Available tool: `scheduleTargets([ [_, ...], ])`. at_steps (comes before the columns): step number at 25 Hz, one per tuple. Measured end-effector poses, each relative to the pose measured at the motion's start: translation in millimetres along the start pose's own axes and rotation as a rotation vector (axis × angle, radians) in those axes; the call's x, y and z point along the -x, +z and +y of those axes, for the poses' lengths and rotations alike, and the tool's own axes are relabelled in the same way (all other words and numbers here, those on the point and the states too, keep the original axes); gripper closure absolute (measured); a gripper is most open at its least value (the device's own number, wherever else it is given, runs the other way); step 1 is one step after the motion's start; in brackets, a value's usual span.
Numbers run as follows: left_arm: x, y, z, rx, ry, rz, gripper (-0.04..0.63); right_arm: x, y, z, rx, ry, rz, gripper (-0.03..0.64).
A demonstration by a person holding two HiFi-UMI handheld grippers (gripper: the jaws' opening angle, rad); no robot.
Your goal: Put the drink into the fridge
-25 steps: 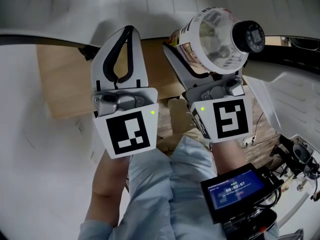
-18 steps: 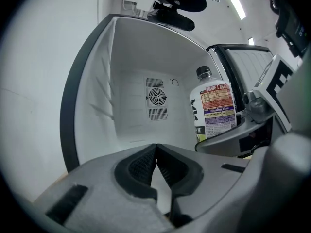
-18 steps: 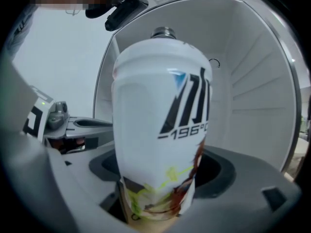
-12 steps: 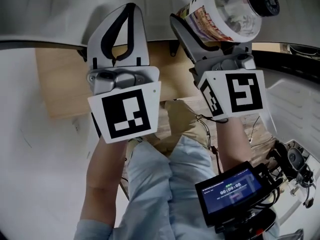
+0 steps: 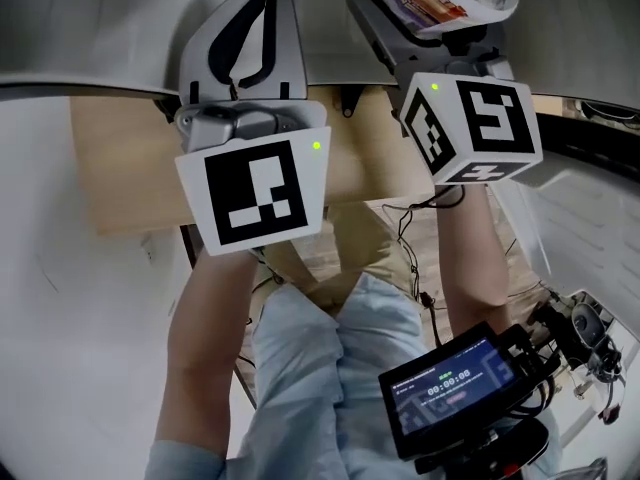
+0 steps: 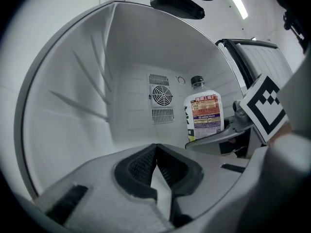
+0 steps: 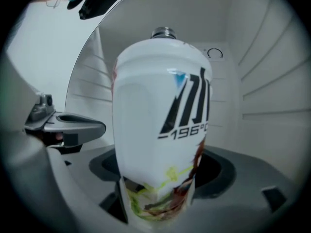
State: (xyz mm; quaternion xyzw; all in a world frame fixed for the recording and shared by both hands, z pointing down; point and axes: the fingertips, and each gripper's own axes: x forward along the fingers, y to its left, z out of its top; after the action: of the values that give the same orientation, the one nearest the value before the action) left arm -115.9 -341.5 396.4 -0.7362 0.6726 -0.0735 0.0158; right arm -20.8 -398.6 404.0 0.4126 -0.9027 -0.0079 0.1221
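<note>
Holding a clear plastic drink bottle with a white printed label and a dark cap, the right gripper has its fingers spread wide and pressed against the bottle's lower sides. The bottle stands upright within the mouth of the open white fridge. It is nearer than the slatted vent grille with a round fan on the back wall and, in the left gripper view, just to that grille's right. The left gripper shows below the grille in that view, its dark-padded fingers closed together on nothing.
</note>
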Motion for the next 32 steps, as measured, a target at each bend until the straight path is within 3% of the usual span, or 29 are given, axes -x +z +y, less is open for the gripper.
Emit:
scheduleTargets([
  [6, -19.9, 10.3, 5.3, -0.016, 0.004, -0.051, 0.586, -12.6, 5.2, -1.1, 0.009, 0.015, -0.016, 0.212],
  [18, -33.9, 1.6, 16.7, -0.016, 0.026, -0.060, 0.587, -39.4, -11.9, -0.3, -0.012, 0.033, 0.028, 0.209],
  [24, -35.1, -2.4, 20.1, 0.001, 0.020, -0.052, 0.586, -45.4, -10.7, -2.5, -0.042, 0.029, -0.002, 0.200],
  [32, -32.9, -1.2, 14.5, -0.001, 0.010, -0.054, 0.586, -42.5, -22.4, -5.9, -0.050, 0.016, 0.013, 0.123],
])
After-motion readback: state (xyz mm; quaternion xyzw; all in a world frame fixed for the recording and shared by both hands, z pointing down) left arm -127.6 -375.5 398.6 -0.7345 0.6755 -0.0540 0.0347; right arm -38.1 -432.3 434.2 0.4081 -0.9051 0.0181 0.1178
